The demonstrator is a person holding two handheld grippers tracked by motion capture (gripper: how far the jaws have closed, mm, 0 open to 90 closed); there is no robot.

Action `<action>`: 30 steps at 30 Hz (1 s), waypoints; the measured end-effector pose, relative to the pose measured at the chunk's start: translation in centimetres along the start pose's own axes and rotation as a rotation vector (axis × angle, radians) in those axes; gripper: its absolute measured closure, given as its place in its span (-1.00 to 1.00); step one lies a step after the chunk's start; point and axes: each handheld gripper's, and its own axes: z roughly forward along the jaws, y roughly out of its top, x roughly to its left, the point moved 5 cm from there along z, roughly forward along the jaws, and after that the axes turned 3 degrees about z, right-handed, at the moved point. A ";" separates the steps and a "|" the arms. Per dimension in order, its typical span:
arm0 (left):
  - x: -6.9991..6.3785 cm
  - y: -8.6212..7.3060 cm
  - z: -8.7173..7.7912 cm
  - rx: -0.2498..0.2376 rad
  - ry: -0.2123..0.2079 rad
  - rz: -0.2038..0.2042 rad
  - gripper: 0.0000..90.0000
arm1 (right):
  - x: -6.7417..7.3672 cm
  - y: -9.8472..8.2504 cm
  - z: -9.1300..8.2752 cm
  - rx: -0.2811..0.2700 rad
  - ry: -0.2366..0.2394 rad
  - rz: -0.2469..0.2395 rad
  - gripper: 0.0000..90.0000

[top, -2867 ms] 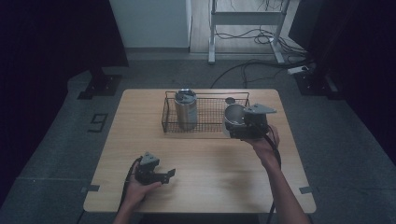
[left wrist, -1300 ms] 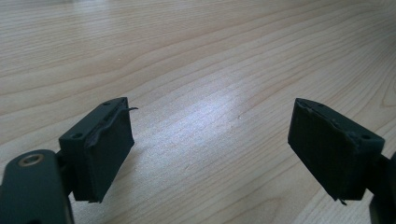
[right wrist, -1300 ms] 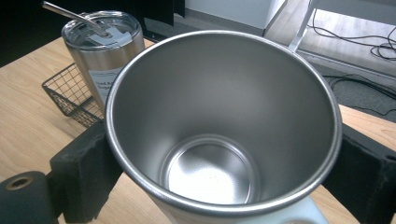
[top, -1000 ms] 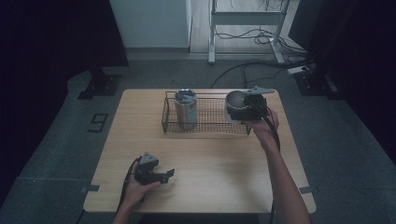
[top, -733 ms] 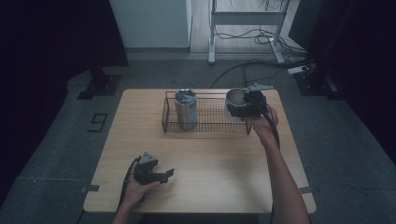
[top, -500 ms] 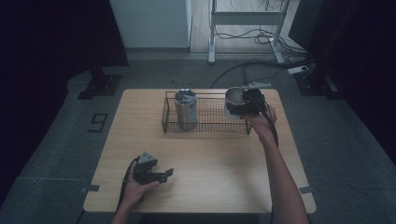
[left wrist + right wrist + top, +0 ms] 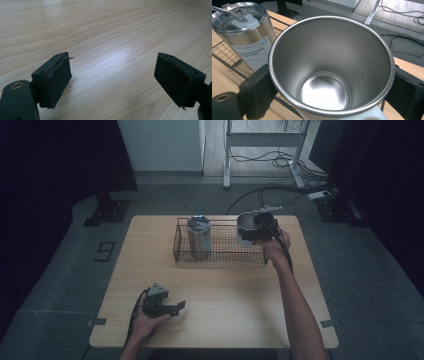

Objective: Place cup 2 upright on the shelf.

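The wire basket [image 7: 220, 251] stands on the far half of the wooden table [image 7: 235, 295], and everything here is placed against it. At the basket's right end the right gripper [image 7: 256, 227] holds a steel cup [image 7: 246, 226], its two black jaws pressed against opposite sides of the cup's wall just under the rim. In the right gripper view the cup [image 7: 332, 70] is open-topped and empty, its bright bottom plain to see, and the basket's mesh [image 7: 229, 60] passes below and behind it. The high view puts the cup over the basket's right end; whether it rests on the mesh or hangs just above it cannot be told. Toward the basket's left end a lidded steel tumbler [image 7: 199, 237] stands upright inside; the right gripper view shows it [image 7: 244, 32] with a clear lid and a printed label, near the cup but apart from it. The left gripper [image 7: 172, 308] lies well in front of the basket, near the table's front edge and toward its left, resting in the person's left hand [image 7: 146, 320]. In the left gripper view its jaws stand wide apart with bare wood grain [image 7: 110, 40] between them, holding nothing.
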 end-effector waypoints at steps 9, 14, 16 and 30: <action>0.0 -0.1 0.1 0.008 -0.001 0.003 -0.69 | -0.3 0.0 1.6 0.024 -0.008 0.003 -0.83; 0.1 -0.2 0.1 0.011 0.000 0.003 -0.69 | -0.4 0.3 2.2 0.023 -0.006 0.006 -0.83; 0.1 -0.2 0.2 0.012 0.000 0.003 -0.68 | -0.4 0.3 2.5 0.024 -0.005 0.007 -0.83; 0.0 -0.2 0.2 0.010 -0.003 0.003 -0.68 | -0.3 -0.5 4.4 0.051 0.007 0.008 -0.83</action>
